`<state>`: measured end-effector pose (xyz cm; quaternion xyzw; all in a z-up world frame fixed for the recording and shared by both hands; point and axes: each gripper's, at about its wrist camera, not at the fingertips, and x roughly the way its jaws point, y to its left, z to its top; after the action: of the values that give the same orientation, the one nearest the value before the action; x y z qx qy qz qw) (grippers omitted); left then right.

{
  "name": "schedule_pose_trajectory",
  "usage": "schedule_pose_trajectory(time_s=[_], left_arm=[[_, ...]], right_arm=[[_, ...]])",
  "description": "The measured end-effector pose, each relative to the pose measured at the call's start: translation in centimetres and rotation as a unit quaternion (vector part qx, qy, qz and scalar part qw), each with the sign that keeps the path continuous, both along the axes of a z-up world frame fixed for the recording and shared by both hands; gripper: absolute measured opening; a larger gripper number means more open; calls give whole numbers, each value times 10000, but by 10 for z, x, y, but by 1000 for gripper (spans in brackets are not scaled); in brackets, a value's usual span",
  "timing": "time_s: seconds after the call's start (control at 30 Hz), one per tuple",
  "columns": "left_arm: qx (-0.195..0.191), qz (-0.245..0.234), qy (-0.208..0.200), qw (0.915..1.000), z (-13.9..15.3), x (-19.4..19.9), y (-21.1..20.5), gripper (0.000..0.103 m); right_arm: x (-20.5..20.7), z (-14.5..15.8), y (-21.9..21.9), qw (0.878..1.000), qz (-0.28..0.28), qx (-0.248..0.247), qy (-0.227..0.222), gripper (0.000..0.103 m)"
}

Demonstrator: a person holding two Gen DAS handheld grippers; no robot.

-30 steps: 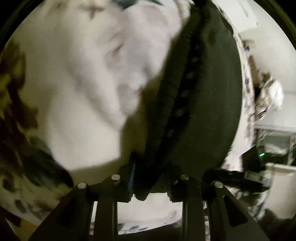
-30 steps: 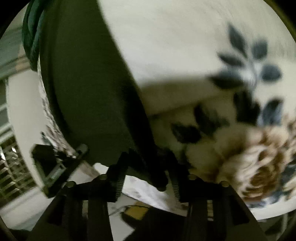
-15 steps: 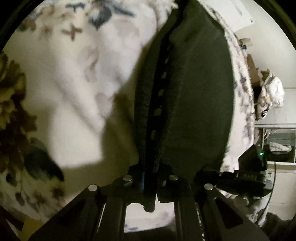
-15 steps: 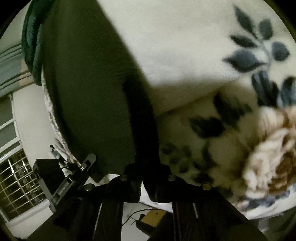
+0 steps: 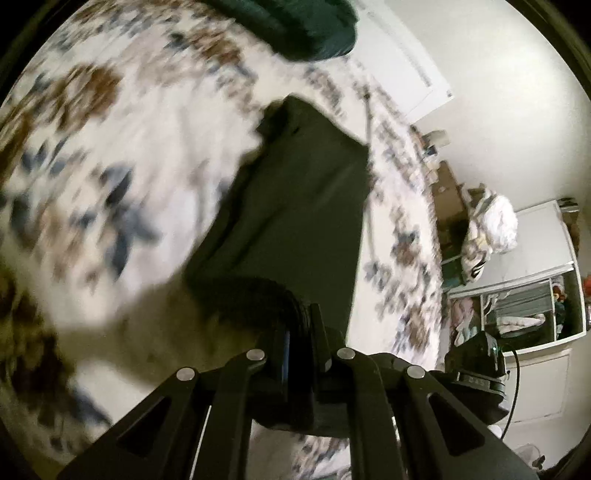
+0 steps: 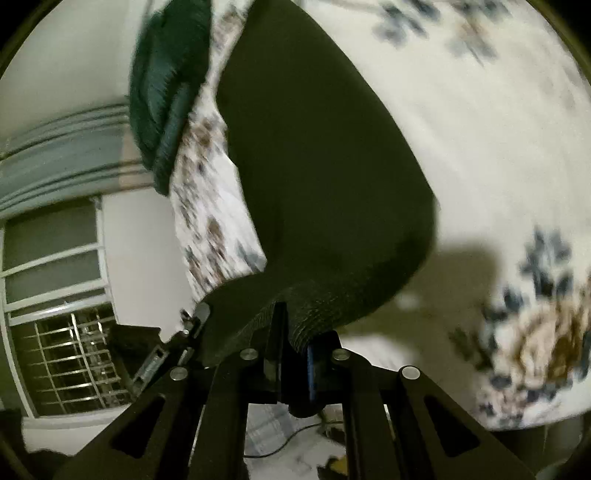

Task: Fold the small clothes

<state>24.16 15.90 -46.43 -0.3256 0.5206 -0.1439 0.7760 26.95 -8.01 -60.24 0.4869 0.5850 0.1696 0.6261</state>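
Since half a second ago both views have pulled back from the bed: the floral blanket [image 5: 122, 177] that filled the frames up close now spreads wide below me, blurred, and the room beyond it has come into sight. Largest in view is that white blanket with its blue and brown flowers, covering the bed in both cameras [image 6: 491, 122]. On it lies the dark garment [image 5: 303, 206], stretched in a long panel from my grippers toward the far end of the bed, its near hem lifted off the blanket and its far part resting on it; the right view shows the same cloth [image 6: 321, 177] rising in a curve to my hand. A dark green folded cloth [image 5: 306, 26] sits at the far edge of the bed, well apart from the garment's far end. My left gripper [image 5: 301, 332] is closed tight on the garment's ribbed near edge, the jaws nearly together with cloth bunched between them. My right gripper [image 6: 293, 343] is likewise clamped on the ribbed hem at its side.
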Motion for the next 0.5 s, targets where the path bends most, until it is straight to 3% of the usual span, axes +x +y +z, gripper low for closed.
schedule_pose_trajectory(time_s=[0.13,0.3,0.5], left_arm=[[-80,-10,-358,9993,11,65,-16,6],[133,-110,-698,9974,16,151,-26,6],[322,-225,-802,9960,-2,255,-36,6]], right_arm=[[68,28,-30,9992,-181,-158,-316,9],[172,48,-46,9959,-426,-531,-589,9],[283,39,-85,9915,-696,-847,-705,9]])
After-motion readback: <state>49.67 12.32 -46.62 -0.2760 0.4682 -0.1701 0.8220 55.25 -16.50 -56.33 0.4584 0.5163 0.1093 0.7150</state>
